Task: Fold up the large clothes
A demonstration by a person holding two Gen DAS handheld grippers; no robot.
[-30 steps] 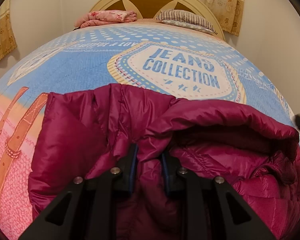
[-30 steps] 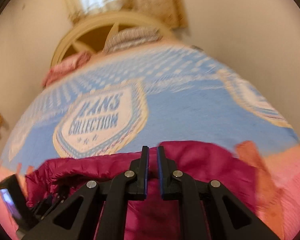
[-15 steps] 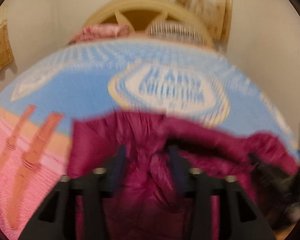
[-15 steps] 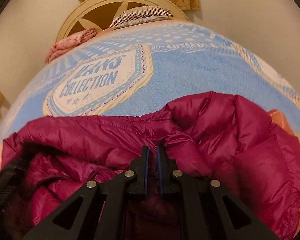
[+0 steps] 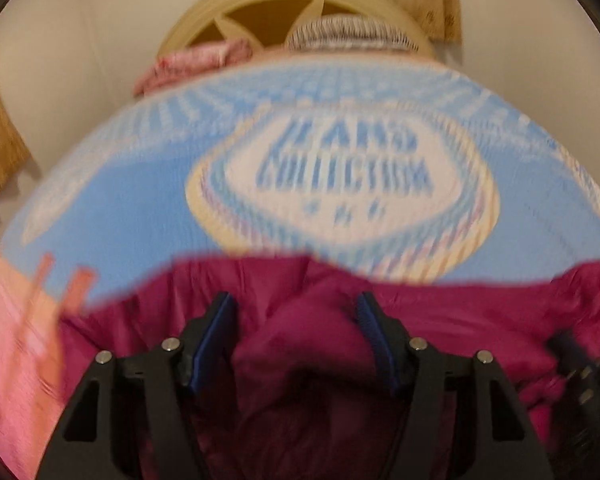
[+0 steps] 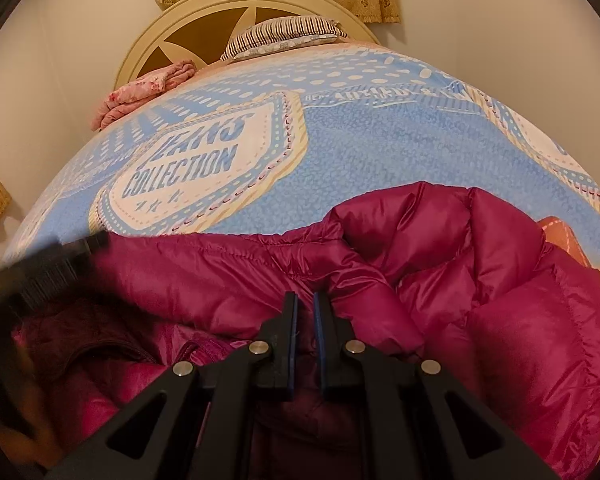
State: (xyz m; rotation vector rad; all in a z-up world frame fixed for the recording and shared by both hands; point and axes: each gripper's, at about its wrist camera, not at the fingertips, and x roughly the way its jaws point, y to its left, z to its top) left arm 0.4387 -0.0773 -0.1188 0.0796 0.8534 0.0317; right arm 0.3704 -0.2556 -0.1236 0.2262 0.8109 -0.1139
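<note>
A magenta puffer jacket lies bunched at the near end of the bed; it also shows, blurred, in the left wrist view. My left gripper is open, its jaws spread wide over a fold of the jacket. My right gripper has its jaws nearly together, with a thin bit of jacket fabric between them. The left gripper appears as a dark blur at the left of the right wrist view.
The bed has a blue "Jeans Collection" cover, pink at the near end. A folded pink cloth and a striped pillow lie by the cream headboard. Walls stand on both sides.
My left gripper has opened and let go of the jacket fold, and it is moving. My right gripper has stayed shut on the jacket and lowered toward it.
</note>
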